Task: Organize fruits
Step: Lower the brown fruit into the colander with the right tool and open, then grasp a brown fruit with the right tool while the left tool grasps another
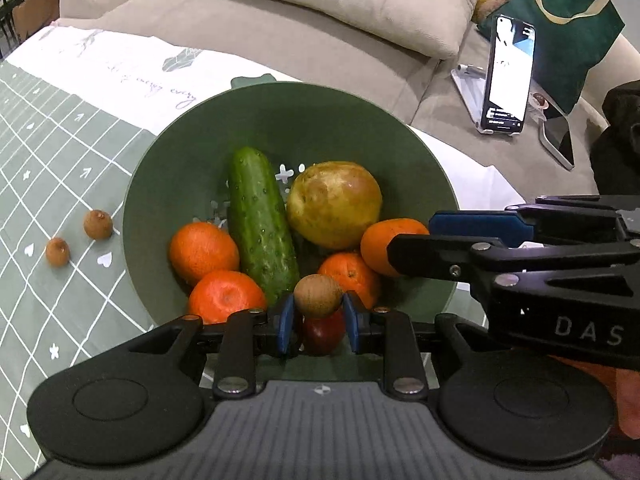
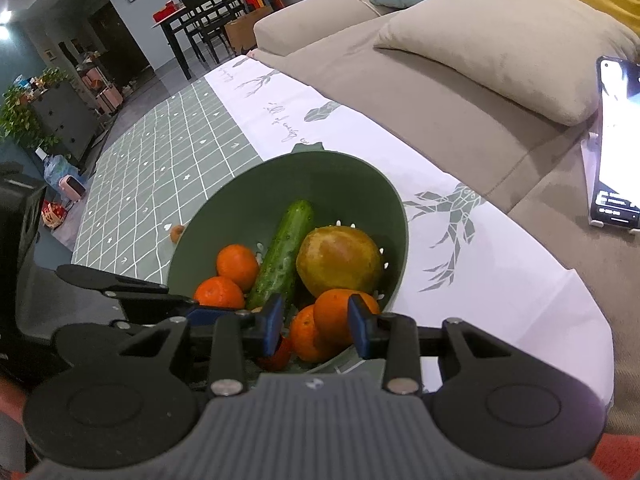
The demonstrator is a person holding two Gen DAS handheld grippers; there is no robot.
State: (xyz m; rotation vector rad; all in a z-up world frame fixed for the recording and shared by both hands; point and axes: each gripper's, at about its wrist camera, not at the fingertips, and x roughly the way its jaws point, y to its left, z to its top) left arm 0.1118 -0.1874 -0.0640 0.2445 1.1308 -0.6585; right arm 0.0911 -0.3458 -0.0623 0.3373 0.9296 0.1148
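The green colander bowl is already well stocked: a cucumber, a yellow-brown pear and several tangerines, such as this tangerine, lie inside it, with something dark red low at the near wall, likely another fruit. The bowl sits on the desk, on the checked green tablecloth.

The left gripper hangs over the near rim, its jaws pinching a small brown longan between the blue pads. That one looks ready to drop in, but it is not yet released.

The right gripper hovers at the bowl's right side, jaws narrowed. In its own view the tangerines show through the gap; whether the pads press on anything I cannot tell. From the left camera its fingers seem to hold nothing.

Still to do: two more longans, a nearer longan and a farther longan, lie loose on the cloth, just left of the bowl and close to each other. So most of the job looks done, with one fruit in transit and two waiting.
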